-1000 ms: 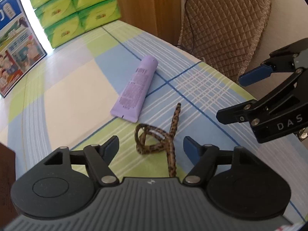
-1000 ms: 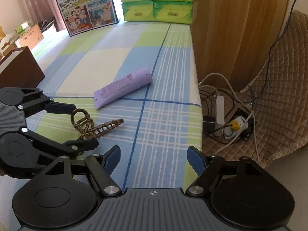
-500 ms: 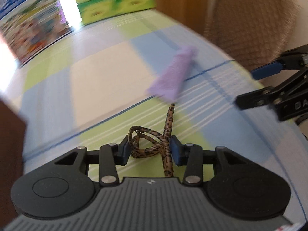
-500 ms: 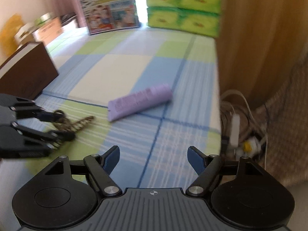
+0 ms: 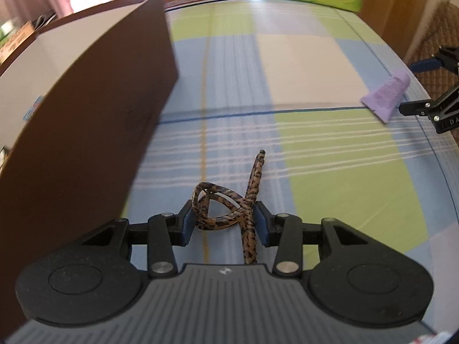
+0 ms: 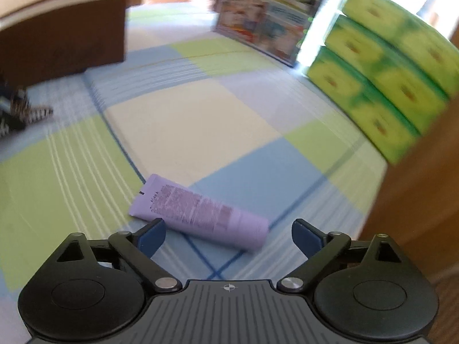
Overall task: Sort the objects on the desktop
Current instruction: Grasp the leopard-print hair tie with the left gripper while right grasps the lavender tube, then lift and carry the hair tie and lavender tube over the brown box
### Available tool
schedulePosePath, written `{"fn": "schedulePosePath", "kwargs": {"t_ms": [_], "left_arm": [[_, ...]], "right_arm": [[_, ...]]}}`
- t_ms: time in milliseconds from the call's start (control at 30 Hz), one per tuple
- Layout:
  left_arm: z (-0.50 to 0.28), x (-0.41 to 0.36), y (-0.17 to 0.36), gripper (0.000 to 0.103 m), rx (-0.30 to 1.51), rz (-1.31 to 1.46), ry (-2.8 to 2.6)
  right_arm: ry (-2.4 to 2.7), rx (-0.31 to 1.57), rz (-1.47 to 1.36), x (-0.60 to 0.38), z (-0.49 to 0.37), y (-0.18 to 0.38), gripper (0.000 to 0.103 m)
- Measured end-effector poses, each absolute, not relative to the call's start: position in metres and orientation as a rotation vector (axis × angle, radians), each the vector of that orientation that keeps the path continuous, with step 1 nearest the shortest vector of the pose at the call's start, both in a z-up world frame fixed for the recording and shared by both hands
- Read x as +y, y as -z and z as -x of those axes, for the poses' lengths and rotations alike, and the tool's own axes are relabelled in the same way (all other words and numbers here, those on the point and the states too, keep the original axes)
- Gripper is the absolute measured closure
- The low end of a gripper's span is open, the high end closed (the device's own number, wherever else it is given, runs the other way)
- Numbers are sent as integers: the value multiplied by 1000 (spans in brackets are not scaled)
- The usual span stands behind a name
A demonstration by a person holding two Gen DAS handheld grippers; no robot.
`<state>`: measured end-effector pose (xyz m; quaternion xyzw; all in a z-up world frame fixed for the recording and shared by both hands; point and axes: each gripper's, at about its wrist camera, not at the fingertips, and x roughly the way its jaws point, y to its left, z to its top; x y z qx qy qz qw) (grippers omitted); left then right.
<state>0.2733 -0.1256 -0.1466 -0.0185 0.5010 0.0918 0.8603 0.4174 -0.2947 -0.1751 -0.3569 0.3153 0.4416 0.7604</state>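
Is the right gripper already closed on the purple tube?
No, the right gripper is opening; its pads stand apart above the purple tube lying on the tablecloth.

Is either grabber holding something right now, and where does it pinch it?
The left gripper pinches the leopard-print hair tie across its knotted loop. The right gripper holds nothing; its jaws are opening over the purple tube.
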Motion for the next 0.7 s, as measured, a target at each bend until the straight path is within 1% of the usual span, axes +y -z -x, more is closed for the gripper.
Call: {"fn": "schedulePosePath", "kwargs": {"t_ms": [100, 167, 233, 267, 300, 467, 700], "left_arm": [[-268, -116, 145, 63, 1059, 69, -210], [-264, -113, 145, 62, 1062, 79, -221], [-262, -110, 146, 62, 1065, 97, -224], [-262, -109, 146, 62, 1064, 101, -223], [-261, -109, 146, 61, 1064, 99, -220], [-264, -109, 147, 61, 1061, 105, -214], [-264, -109, 148, 61, 1051, 91, -194]], "right_arm": [[-1000, 707, 846, -284, -417, 183, 12], [-1022, 757, 802, -283, -419, 180, 26], [-1027, 811, 771, -284, -419, 178, 52], [-1031, 836, 753, -285, -417, 178, 58], [-1033, 869, 727, -287, -416, 178, 70], [-1014, 976, 616, -286, -394, 177, 72], [-927, 999, 516, -269, -331, 171, 72]]}}
